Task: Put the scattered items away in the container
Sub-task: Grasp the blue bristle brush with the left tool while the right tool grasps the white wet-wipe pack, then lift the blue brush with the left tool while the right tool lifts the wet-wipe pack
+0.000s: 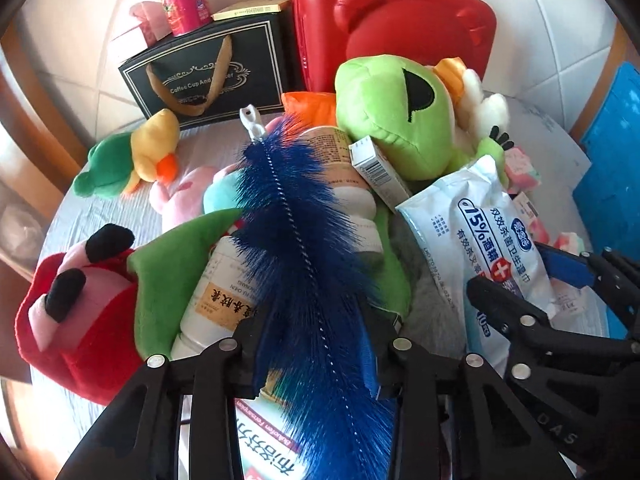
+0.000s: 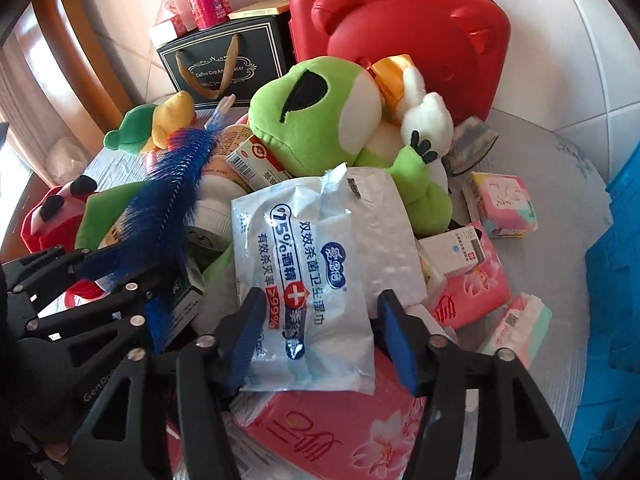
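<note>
In the left wrist view the left claw (image 1: 316,354) at the bottom centre is closed on a blue bottle brush (image 1: 296,240), its bristles squeezed between the two black fingers and its wire stem running up to a white tip near the middle of the frame. The brush lies over a heap of things on the pale tabletop (image 1: 100,216): a white bottle with an orange label (image 1: 212,304), a red and green plush (image 1: 80,300) at lower left, a green frog plush (image 1: 396,120) right of centre, and a small parrot plush (image 1: 136,156) at left. In the right wrist view the right claw (image 2: 316,340) at lower centre straddles a white pack of wet wipes (image 2: 320,272); the left blue pad touches the pack's edge while the right pad stands clear of it, so the claw is open. The pack rests on pink tissue packs (image 2: 340,432). A red case (image 2: 400,28) stands upright at the top of both frames, behind the frog, with a black gift bag (image 2: 224,64) beside it on its left. A blue bin (image 2: 616,280) shows at the right edge.
</note>
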